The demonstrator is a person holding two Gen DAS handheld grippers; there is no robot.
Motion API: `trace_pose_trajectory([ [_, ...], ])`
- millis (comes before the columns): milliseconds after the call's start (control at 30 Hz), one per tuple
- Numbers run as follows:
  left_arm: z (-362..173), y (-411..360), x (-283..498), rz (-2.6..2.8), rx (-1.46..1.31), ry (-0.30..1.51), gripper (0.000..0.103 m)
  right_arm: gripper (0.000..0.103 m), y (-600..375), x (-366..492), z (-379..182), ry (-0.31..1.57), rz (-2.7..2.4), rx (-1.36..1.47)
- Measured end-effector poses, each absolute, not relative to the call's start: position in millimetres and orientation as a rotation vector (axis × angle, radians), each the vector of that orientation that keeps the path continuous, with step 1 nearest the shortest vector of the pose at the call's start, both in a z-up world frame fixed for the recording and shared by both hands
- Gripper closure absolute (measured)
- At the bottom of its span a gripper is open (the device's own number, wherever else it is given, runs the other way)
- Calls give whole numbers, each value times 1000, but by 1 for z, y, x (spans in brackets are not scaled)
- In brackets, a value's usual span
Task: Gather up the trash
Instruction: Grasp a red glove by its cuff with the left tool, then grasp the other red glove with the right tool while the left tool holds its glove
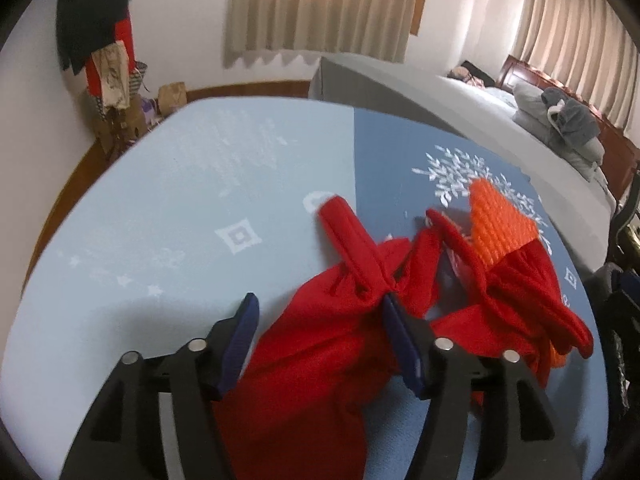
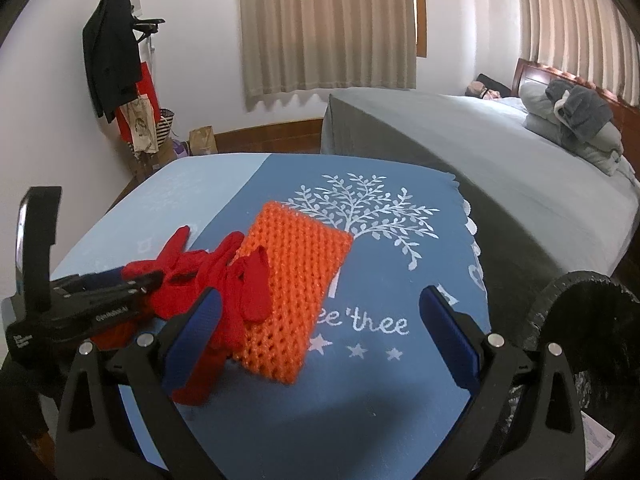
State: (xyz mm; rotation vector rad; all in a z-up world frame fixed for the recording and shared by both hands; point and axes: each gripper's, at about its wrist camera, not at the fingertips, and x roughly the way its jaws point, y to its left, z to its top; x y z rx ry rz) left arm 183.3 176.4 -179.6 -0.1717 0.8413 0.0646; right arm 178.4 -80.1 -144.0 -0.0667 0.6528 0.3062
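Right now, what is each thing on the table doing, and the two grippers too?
Red mesh bag: crumpled on the table, lying between the left gripper's pads.
Orange foam net: flat on the tablecloth, its left edge under the red bag.
Left gripper: open around the red bag, not pinching.
Right gripper: open, above the orange net, holding nothing.
Black bin: upright beside the table.

White walls, beige curtains [image 2: 328, 24], a grey-covered bed [image 2: 500, 160], a coat rack [image 2: 116, 40].
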Motion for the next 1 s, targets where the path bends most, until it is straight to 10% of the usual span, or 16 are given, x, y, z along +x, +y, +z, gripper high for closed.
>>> trace_pose_trajectory([
  [167, -181, 181, 183, 15, -208, 846, 90, 7, -69, 180, -144, 651, 332, -76],
  [733, -139, 218, 143, 156, -182, 697, 93, 27, -20, 195, -159, 727, 428, -113],
  [1000, -131, 215, 135, 157, -167, 684, 93, 87, -14, 195, -168, 785, 479, -153],
])
